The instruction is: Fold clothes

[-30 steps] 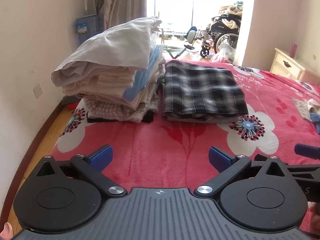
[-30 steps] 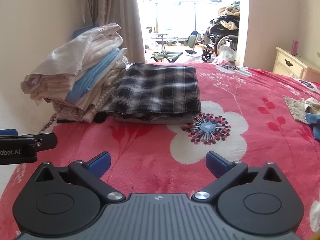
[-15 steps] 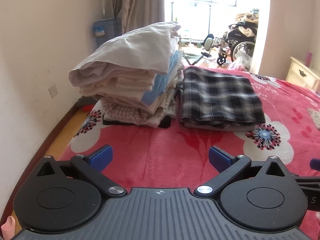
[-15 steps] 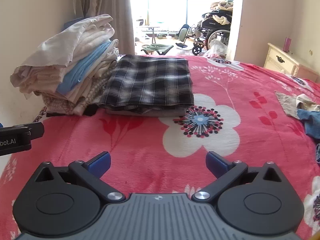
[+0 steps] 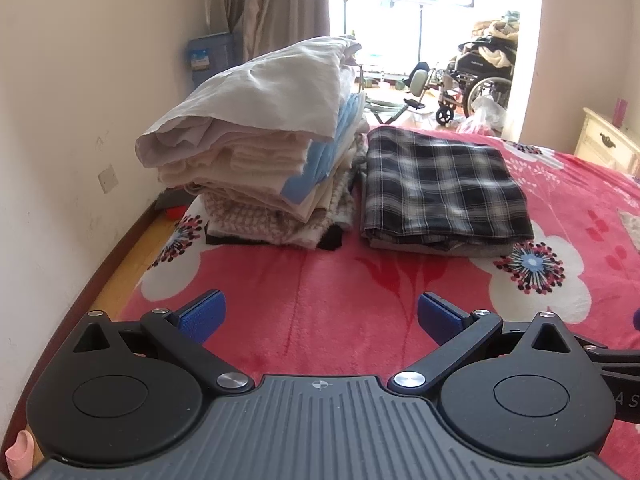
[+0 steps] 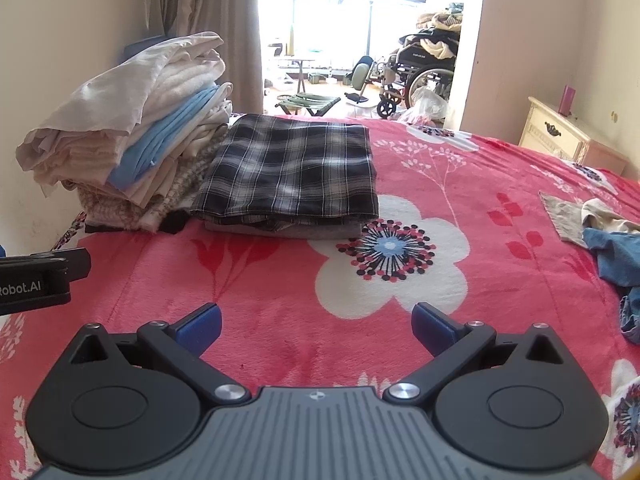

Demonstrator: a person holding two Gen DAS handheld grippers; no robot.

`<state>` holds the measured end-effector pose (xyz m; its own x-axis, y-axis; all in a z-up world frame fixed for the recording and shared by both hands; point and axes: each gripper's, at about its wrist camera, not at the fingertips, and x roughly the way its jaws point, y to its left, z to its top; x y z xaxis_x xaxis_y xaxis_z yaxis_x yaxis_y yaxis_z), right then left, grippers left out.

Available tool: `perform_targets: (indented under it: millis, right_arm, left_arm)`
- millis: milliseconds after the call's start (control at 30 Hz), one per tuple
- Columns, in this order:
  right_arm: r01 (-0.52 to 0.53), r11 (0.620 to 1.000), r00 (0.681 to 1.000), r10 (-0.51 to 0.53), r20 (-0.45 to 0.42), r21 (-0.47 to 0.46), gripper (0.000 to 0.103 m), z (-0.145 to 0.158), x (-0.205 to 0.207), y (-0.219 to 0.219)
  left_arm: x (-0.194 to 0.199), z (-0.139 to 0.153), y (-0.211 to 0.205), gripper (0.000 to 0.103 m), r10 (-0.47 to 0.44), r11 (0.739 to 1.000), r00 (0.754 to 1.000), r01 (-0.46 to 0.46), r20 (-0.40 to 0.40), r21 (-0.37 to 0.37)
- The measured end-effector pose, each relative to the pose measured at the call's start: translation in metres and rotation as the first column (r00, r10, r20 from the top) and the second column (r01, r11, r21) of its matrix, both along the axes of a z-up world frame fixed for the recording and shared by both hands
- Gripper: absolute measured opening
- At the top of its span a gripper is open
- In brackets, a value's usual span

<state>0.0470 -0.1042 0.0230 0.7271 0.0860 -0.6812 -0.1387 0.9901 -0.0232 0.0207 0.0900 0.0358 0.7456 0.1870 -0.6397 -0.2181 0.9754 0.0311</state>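
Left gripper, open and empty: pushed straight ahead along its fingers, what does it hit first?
Probably the red blanket, since the left gripper tilts downward; skimming above it, the gap between the tall pile and the plaid stack. Depth unclear.

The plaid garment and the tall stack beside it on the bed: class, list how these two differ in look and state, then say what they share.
1. The plaid garment is dark and checked; the tall stack is mostly cream and white with a light blue layer.
2. The plaid garment lies low and flat on a grey folded piece; the tall stack rises much higher and leans.
3. The plaid garment has tidy edges; the tall stack's top sheet droops loosely.
Both are folded and rest on the red floral blanket.
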Motion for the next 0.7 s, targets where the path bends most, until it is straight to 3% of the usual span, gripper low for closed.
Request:
perform_targets:
  millis: [700]
  right_arm:
    - [-0.020, 1.000, 1.000, 0.020, 0.000, -0.025, 0.103, -0.0030, -0.0023, 0.0039]
  left_arm:
    - [-0.0013, -0.0011, -0.0071, 0.103, -0.038, 0.999, 0.999, 0.038, 0.018, 0.010]
